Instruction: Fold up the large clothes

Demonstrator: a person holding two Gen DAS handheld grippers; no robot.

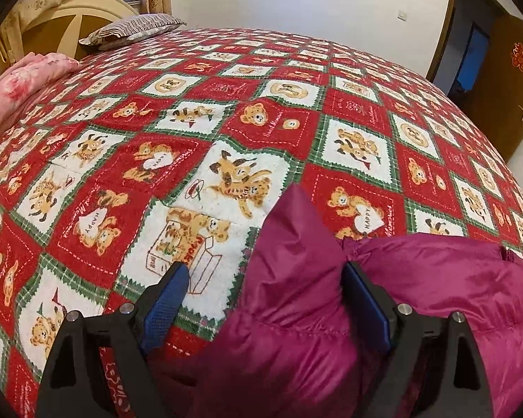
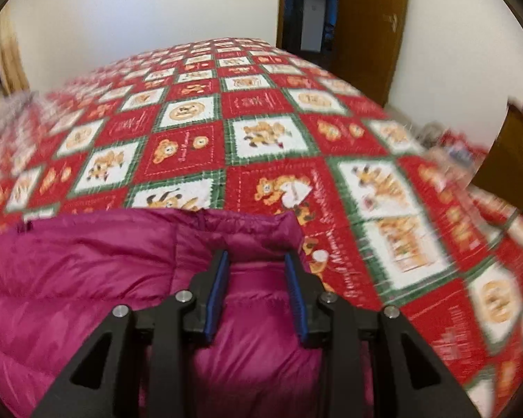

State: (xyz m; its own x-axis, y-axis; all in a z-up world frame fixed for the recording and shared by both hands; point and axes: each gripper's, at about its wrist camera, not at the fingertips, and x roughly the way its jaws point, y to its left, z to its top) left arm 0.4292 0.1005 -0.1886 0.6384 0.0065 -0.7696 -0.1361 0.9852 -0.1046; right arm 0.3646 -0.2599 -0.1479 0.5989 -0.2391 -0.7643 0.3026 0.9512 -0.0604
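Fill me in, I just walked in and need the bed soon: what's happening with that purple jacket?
A person is working on a magenta puffer jacket spread on the teddy-bear bedspread, with a gripper in each hand. The left gripper is wide open, with a raised flap of the jacket standing between its fingers, not pinched. The right gripper sits over the jacket's far edge with jacket fabric between its narrow-set fingers; whether they pinch it is unclear. The folding looks unfinished.
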